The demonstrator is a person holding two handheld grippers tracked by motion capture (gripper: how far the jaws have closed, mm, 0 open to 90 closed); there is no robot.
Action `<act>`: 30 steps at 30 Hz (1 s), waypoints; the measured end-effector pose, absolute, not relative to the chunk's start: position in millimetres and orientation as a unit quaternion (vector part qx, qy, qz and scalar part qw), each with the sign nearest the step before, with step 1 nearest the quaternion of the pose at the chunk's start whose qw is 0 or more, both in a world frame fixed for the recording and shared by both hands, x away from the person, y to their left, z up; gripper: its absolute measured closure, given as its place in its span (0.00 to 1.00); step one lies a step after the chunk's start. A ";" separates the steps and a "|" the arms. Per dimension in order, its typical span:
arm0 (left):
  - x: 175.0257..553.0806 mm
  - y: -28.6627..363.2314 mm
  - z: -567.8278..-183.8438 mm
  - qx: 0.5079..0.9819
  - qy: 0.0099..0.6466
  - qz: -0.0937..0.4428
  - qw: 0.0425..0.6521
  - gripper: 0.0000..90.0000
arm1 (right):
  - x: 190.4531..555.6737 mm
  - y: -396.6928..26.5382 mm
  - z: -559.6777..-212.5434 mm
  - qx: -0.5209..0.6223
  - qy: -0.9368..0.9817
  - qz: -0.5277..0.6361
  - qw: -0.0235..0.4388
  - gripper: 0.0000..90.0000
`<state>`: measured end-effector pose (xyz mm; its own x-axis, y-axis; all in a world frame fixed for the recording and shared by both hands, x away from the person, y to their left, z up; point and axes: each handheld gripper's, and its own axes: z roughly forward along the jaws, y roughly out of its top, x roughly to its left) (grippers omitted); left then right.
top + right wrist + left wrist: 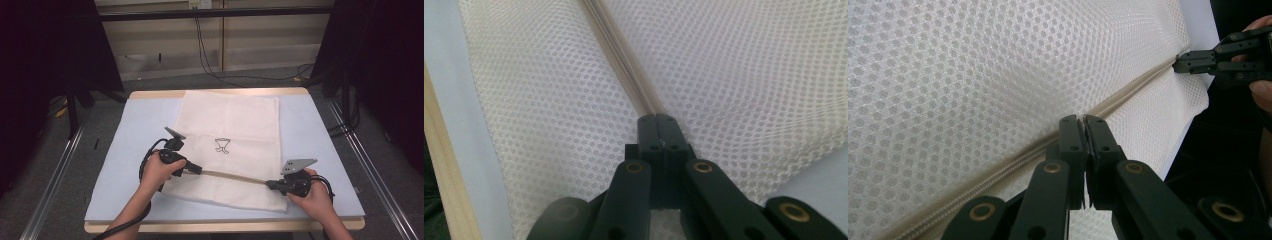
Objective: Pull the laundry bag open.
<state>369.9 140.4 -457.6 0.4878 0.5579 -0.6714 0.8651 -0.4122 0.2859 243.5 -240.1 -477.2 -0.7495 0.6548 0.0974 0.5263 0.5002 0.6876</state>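
- Lying flat near the front of the desk [320, 150], a white mesh laundry bag [235, 125] spreads from the far edge toward the person, its long axis running front to back.
- A beige zipper [232, 176] crosses the bag's near end, its line slanting from the left claw [199, 170] down toward the right claw [270, 184], pulled taut and raised between them.
- The left claw is closed tight on the zipper band; in the left gripper view its black tips [1083, 125] meet on the ridge of the zipper [998, 170], with honeycomb mesh [973, 75] on both sides.
- The right claw [658, 122] is likewise pinched shut on the zipper [624, 65], which runs straight away from its tips across the mesh [749, 75].
- The right claw [1180, 65] also shows in the left gripper view, gripping the zipper's far end by the bag's corner.
- A small dark drawn emblem [222, 145] sits mid-bag; no writing is readable.
- The desk has a pale blue cover and a light wood rim [436, 165]; grey carpet [60, 165], black curtains and wall cables surround it.
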 end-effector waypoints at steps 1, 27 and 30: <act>369.5 139.6 -457.6 0.803 0.445 -0.244 0.313 0.97 | 243.5 -240.1 -477.2 0.343 0.862 0.364 0.088 1.00; 371.1 149.4 -456.1 0.801 0.446 -0.248 0.314 0.97 | 243.5 -240.7 -477.3 0.346 0.861 0.363 0.088 1.00; 371.3 149.6 -455.8 0.802 0.444 -0.247 0.314 0.97 | 243.6 -240.7 -477.2 0.345 0.861 0.363 0.088 1.00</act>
